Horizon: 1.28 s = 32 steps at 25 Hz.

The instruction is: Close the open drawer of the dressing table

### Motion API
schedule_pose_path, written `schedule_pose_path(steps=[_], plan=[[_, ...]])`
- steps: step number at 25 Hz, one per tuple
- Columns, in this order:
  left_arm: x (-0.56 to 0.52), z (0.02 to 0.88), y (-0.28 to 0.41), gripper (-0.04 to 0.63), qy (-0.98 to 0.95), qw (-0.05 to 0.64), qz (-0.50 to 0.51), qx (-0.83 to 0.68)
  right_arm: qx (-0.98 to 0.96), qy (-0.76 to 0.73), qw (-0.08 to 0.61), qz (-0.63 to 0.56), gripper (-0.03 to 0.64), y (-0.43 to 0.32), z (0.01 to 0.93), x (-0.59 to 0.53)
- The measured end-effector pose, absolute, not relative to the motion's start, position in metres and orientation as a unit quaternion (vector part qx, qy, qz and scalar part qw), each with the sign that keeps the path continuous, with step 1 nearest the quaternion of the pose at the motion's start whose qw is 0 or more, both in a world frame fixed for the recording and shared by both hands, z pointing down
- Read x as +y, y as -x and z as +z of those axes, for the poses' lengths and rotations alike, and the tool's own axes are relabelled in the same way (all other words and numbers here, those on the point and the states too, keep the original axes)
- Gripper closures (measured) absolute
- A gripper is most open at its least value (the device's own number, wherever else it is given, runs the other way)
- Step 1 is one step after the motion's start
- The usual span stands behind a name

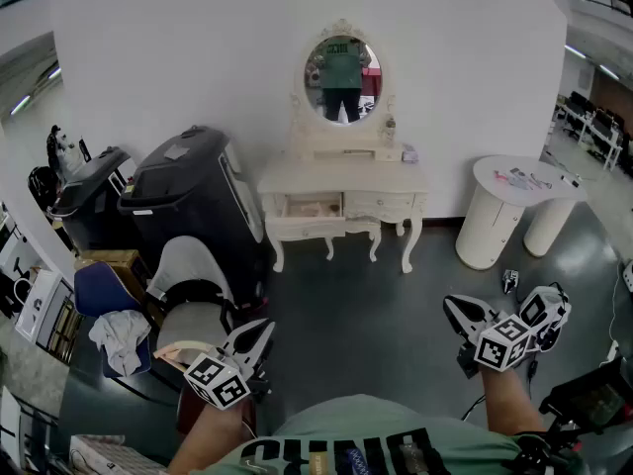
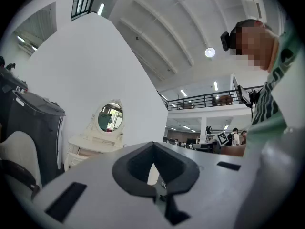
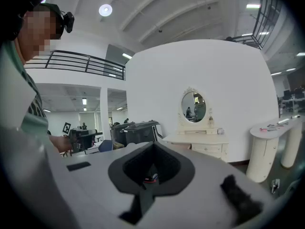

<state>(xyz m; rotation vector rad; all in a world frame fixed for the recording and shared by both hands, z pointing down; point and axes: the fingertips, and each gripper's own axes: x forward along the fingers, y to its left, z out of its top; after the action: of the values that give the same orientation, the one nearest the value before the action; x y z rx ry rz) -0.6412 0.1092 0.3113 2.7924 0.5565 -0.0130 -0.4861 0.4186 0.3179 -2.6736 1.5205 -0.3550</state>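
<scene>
Here's the cream-white carved dressing table point(image 1: 341, 181), standing against the white wall point(image 1: 198, 47) on the far side of the dark grey floor point(image 1: 376, 305). Its oval framed mirror point(image 1: 342, 65) shows a person in a green top. The task's piece is plain to see: the cream upper-left drawer point(image 1: 312, 206) is pulled out of the front, its pale inside showing, while the drawer beside it on the right sits flush.

Both tools are well apart from the table, down near the person's green shirt point(image 1: 346, 433). The left gripper point(image 1: 259, 332) points level toward the table, its jaws pressed together with nothing between them. The right gripper point(image 1: 457, 308) tips slightly downward, and its jaws meet too, pinching nothing.

Left of the dressing table stands a large black wheeled case point(image 1: 188, 181), with a grey-and-white padded chair point(image 1: 193, 285) in front of it. To the right sits a white round-topped pedestal table point(image 1: 519, 181), small items on top.
</scene>
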Motion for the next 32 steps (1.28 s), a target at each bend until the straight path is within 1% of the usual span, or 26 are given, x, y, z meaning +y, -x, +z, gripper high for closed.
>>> schedule_pose_path(steps=[7,15,20,27,32], plan=[[0.135,0.302,0.618,0.588,-0.968,0.141,-0.008,0.206,0.492,0.864,0.02,-0.106,0.606,0.468,0.309,0.439],[0.179,0.292,0.589,0.588,-0.967,0.133,-0.011,0.218,0.484,0.868,0.02,-0.109,0.606,0.45,0.305,0.49],[0.212,0.294,0.565,0.588,-0.971,0.113,0.004,0.208,0.484,0.869,0.013,-0.105,0.606,0.441,0.305,0.526],[0.264,0.3,0.542,0.588,-0.967,0.123,0.008,0.225,0.493,0.864,0.013,-0.104,0.606,0.43,0.31,0.566],[0.276,0.306,0.53,0.588,-0.965,0.126,0.016,0.228,0.498,0.86,0.021,-0.109,0.606,0.419,0.319,0.571]])
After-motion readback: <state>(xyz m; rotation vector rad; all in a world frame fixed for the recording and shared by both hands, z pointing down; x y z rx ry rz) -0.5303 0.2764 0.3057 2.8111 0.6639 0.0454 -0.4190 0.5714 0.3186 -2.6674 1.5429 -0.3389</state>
